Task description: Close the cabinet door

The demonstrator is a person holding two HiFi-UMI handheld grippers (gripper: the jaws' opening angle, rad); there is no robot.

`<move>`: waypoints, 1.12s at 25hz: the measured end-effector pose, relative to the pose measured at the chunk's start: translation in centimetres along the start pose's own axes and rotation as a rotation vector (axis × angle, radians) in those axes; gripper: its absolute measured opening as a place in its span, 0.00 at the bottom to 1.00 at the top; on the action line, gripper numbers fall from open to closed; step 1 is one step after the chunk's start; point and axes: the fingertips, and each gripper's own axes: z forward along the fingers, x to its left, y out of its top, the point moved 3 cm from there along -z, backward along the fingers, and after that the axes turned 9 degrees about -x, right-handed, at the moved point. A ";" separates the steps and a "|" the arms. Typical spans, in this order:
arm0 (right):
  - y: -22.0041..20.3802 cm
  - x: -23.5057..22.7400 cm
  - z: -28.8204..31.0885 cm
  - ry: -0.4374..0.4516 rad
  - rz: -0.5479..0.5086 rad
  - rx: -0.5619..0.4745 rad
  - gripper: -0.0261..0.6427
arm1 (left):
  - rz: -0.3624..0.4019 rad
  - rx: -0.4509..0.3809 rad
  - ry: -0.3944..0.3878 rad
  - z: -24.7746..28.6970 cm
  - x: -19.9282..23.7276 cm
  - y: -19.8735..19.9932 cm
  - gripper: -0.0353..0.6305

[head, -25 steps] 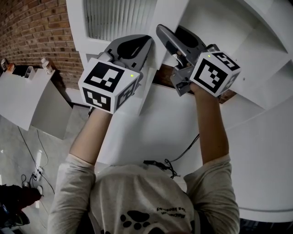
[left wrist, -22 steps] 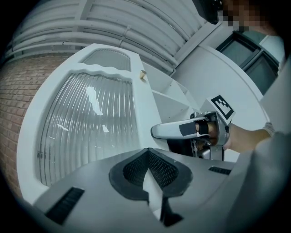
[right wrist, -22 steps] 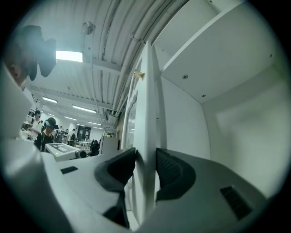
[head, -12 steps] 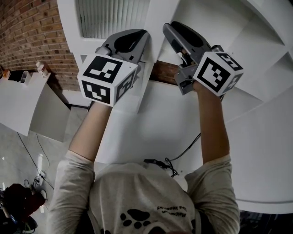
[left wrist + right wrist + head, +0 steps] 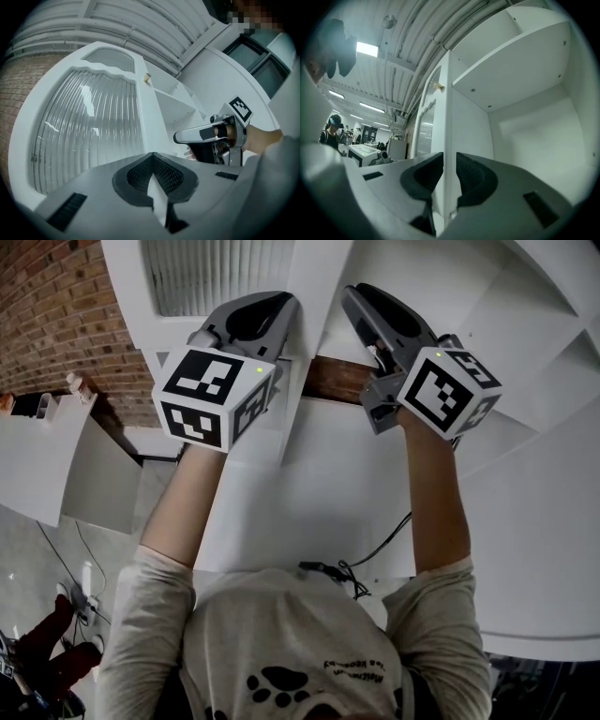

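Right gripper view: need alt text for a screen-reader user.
The right gripper, its jaws just closing in, clamps the free edge of the open white cabinet door. Left of that edge show the door's ribbed glass and small knob; right of it, the white cabinet interior under a shelf.

Large indoor lab or workshop hall, exposed brick wall (image 5: 56,306), bare ribbed ceiling with pipes (image 5: 417,28) and strip lights (image 5: 365,48), white tabletop (image 5: 363,151) carrying equipment, cables (image 5: 75,594) on grey floor (image 5: 28,554), another person (image 5: 333,129) far off.
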 end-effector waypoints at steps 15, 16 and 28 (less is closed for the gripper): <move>-1.0 3.3 -3.2 -0.131 -0.056 -0.016 0.05 | -0.022 0.021 -0.033 -0.8 -0.8 0.5 0.06; -1.2 3.5 -3.4 -0.142 -0.069 -0.017 0.06 | -0.022 0.019 -0.034 -1.1 -1.0 0.6 0.06; -3.1 7.6 -5.5 -0.252 -0.133 -0.063 0.05 | 0.013 -0.018 0.016 -7.3 -2.7 1.9 0.06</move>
